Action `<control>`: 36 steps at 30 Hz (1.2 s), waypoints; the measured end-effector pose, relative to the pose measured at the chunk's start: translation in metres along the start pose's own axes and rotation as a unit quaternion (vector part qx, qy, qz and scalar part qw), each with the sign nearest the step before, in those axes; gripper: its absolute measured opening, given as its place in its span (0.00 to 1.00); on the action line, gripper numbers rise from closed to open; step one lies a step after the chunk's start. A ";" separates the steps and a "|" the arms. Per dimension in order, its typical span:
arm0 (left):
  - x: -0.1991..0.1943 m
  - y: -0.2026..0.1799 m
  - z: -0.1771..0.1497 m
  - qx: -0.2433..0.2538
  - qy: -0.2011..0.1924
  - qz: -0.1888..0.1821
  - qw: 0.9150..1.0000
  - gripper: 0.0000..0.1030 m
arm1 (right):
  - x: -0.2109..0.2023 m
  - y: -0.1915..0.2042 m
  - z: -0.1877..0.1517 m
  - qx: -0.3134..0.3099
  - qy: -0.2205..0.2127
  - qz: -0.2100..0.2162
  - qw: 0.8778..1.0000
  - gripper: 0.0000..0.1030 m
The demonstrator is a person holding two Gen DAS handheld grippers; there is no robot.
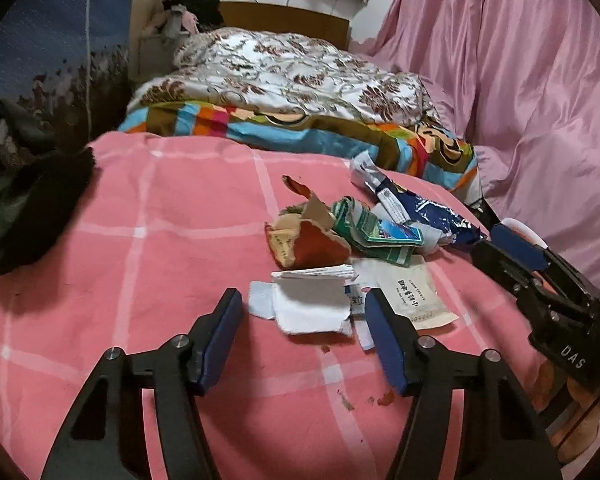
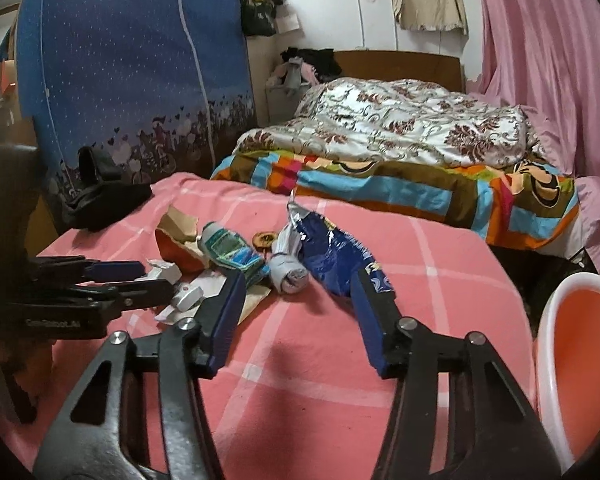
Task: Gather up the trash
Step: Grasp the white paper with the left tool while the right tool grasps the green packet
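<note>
A heap of trash lies on the pink checked bedspread [image 1: 160, 240]: a torn red-brown carton [image 1: 308, 240], a green packet [image 1: 372, 232], a crumpled blue foil bag [image 1: 424, 212], a white sachet [image 1: 412, 296] and torn white paper [image 1: 312, 312]. My left gripper [image 1: 302, 300] is open and straddles the white paper, its pads apart from it. My right gripper [image 2: 298, 280] is open at the heap's right end. A grey rolled scrap [image 2: 290, 276] lies loose between its fingers, and the blue foil bag [image 2: 336, 256] touches the right one. Each gripper shows in the other's view: right gripper [image 1: 488, 244], left gripper [image 2: 156, 278].
An orange bin with a white rim [image 2: 572, 352] stands at the bed's right edge. A dark garment [image 1: 28, 208] lies on the left of the bedspread. Folded quilts [image 1: 300, 80] are piled behind the heap. A blue fabric wardrobe [image 2: 132, 80] stands left, a pink curtain [image 1: 520, 80] right.
</note>
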State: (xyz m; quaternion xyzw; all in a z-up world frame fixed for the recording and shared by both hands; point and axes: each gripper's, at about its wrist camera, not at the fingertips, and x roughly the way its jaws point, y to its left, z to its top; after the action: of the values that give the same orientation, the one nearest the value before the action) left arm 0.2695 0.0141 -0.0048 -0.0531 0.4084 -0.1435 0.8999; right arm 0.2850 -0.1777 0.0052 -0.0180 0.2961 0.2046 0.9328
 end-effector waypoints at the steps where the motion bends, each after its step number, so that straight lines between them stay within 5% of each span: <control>1: 0.003 -0.001 0.001 0.001 0.005 -0.001 1.000 0.56 | 0.000 0.001 0.000 -0.001 0.002 0.002 1.000 0.58; 4: 0.006 -0.002 0.001 0.004 0.009 0.002 1.000 0.48 | 0.002 0.004 0.001 -0.004 0.003 0.010 1.000 0.57; 6: 0.007 0.001 0.001 0.001 0.012 -0.002 1.000 0.33 | 0.004 0.006 0.004 -0.009 -0.001 0.018 1.000 0.56; 13: -0.002 0.014 0.000 -0.023 0.003 -0.019 1.000 0.31 | 0.019 0.017 0.023 -0.033 -0.005 0.055 0.998 0.49; 19: -0.019 0.025 -0.004 -0.046 -0.013 -0.006 0.999 0.31 | 0.046 0.029 0.028 -0.060 0.042 0.083 0.994 0.45; 29: -0.031 0.035 -0.008 -0.070 -0.018 -0.001 0.997 0.31 | 0.067 0.035 0.022 -0.080 0.093 0.069 0.990 0.42; 33: -0.031 0.033 -0.007 -0.068 -0.023 0.001 0.997 0.31 | 0.068 0.036 0.020 -0.085 0.099 0.063 0.989 0.27; 36: -0.033 0.031 -0.007 -0.066 -0.029 0.003 0.997 0.31 | 0.067 0.036 0.019 -0.085 0.097 0.066 0.989 0.26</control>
State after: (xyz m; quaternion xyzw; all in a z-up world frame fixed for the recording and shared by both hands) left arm 0.2500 0.0537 0.0079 -0.1150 0.3905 -0.1123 0.9064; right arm 0.3304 -0.1168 -0.0132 -0.0977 0.3671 0.2876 0.8792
